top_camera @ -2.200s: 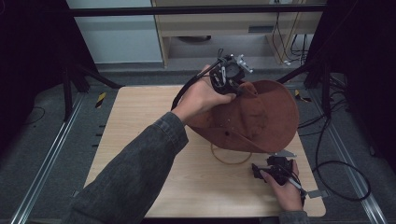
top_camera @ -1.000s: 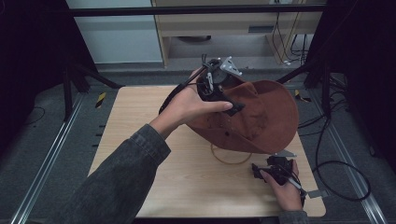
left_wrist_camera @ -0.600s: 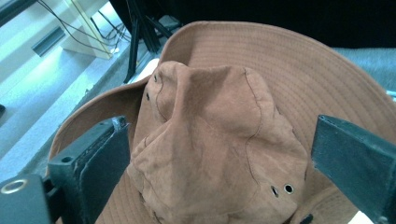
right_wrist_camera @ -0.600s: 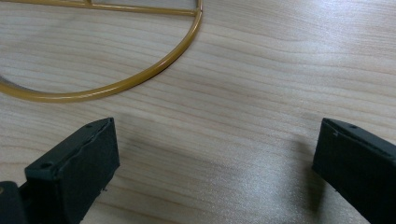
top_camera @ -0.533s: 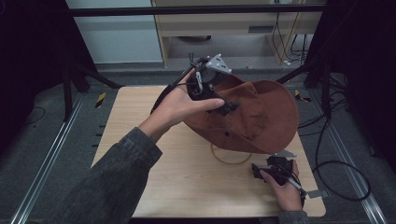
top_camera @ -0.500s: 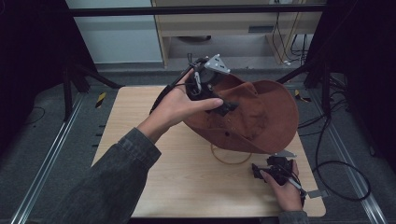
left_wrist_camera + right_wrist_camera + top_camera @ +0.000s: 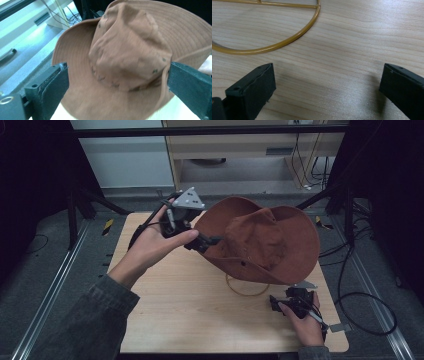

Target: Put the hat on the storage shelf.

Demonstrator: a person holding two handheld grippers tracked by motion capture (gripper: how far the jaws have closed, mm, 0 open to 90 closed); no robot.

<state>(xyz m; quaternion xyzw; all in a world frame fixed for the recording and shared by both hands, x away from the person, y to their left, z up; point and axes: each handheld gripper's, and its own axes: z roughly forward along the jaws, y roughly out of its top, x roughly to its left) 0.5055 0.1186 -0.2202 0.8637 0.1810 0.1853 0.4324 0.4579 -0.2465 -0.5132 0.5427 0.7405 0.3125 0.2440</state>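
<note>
A brown wide-brimmed hat (image 7: 260, 240) perches tilted over a gold wire ring (image 7: 245, 292) that lies on the wooden table (image 7: 190, 320). My left gripper (image 7: 202, 242) hovers at the hat's left brim, open, with nothing between its jaws. In the left gripper view the hat (image 7: 130, 50) sits just beyond the wide-apart jaws of that gripper (image 7: 117, 65). My right gripper (image 7: 287, 302) rests low at the table's front right, just below the hat. It stands open (image 7: 327, 66) over bare wood, and the gold ring (image 7: 287, 42) curves past ahead of its left jaw.
Black frame legs (image 7: 75, 215) and floor rails (image 7: 55, 285) flank the table. Cables (image 7: 360, 300) lie on the floor to the right. A pale cabinet (image 7: 235, 150) stands behind the table's far edge.
My left gripper has drawn back to the left, from over the hat's crown to its left brim. The hat stays in place, and the right gripper has not moved.
</note>
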